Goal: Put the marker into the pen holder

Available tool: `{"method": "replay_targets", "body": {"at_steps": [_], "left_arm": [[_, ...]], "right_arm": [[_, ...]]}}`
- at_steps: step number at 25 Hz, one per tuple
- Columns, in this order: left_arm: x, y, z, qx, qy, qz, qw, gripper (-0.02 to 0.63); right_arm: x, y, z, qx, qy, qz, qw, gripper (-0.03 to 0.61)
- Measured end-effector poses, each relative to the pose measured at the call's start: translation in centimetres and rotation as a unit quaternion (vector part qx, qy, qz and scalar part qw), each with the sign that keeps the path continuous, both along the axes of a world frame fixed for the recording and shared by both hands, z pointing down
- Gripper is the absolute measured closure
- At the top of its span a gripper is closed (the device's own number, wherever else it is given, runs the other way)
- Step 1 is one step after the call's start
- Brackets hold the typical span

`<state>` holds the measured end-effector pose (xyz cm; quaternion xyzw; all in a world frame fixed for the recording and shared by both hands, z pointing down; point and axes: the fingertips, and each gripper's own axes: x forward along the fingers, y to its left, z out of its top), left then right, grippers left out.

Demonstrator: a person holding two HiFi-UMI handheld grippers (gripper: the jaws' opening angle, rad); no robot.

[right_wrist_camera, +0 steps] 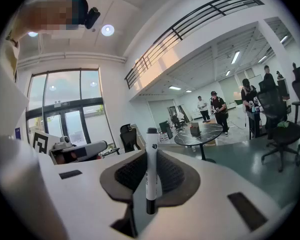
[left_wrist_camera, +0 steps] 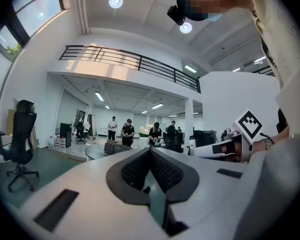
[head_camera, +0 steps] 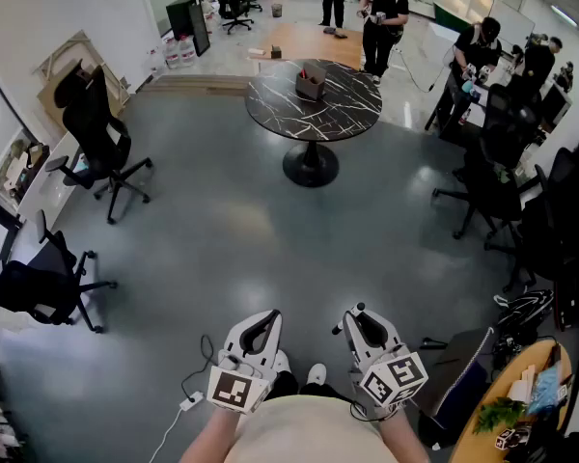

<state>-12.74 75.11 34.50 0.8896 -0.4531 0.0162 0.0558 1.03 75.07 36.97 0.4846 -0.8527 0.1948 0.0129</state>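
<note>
White-barrelled with dark ends, the marker [right_wrist_camera: 151, 171] stands upright at the centre of the right gripper view, clamped between the pads of the right gripper [right_wrist_camera: 151, 154]. The left gripper [left_wrist_camera: 151, 156] is closed on nothing. The pickup looks done; the carry and insertion are left. I cannot pick out a pen holder for certain, though a small box [head_camera: 310, 80] on the round dark tabletop [head_camera: 343, 114], upper middle of the head view, may be it. Open grey floor [head_camera: 232, 230] lies between, with office chairs [head_camera: 101, 138] along the left and right edges.
</note>
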Motion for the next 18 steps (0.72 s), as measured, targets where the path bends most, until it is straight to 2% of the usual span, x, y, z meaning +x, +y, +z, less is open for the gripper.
{"method": "replay_targets", "body": {"at_steps": [6,10,13,16,18], "left_arm": [[-3.1,-3.5,-1.3,0.020,0.035,0.020,0.9990,0.606],[-3.7,-5.1,-2.1,0.034,0.056,0.020,0.9976,0.606],[-4.3,-6.0,-1.4,0.019,0.040,0.022,0.9988,0.606],[-4.1,-8.2,-1.6,0.021,0.055,0.008,0.9982,0.606],[-3.4,-10.0,-0.5,0.009,0.046,0.006,0.9989,0.606]], "right_arm": [[-3.7,-2.7,-0.7,0.019,0.022,-0.005,1.000,0.505],[-4.6,-4.6,-0.4,0.006,0.013,0.005,1.000,0.505],[-5.2,-6.6,-0.3,0.001,0.012,0.006,1.000,0.505],[-5.1,-9.3,-0.3,0.008,0.020,-0.003,1.000,0.505],[-4.6,-11.3,0.0,0.011,0.026,-0.010,1.000,0.505]]}}
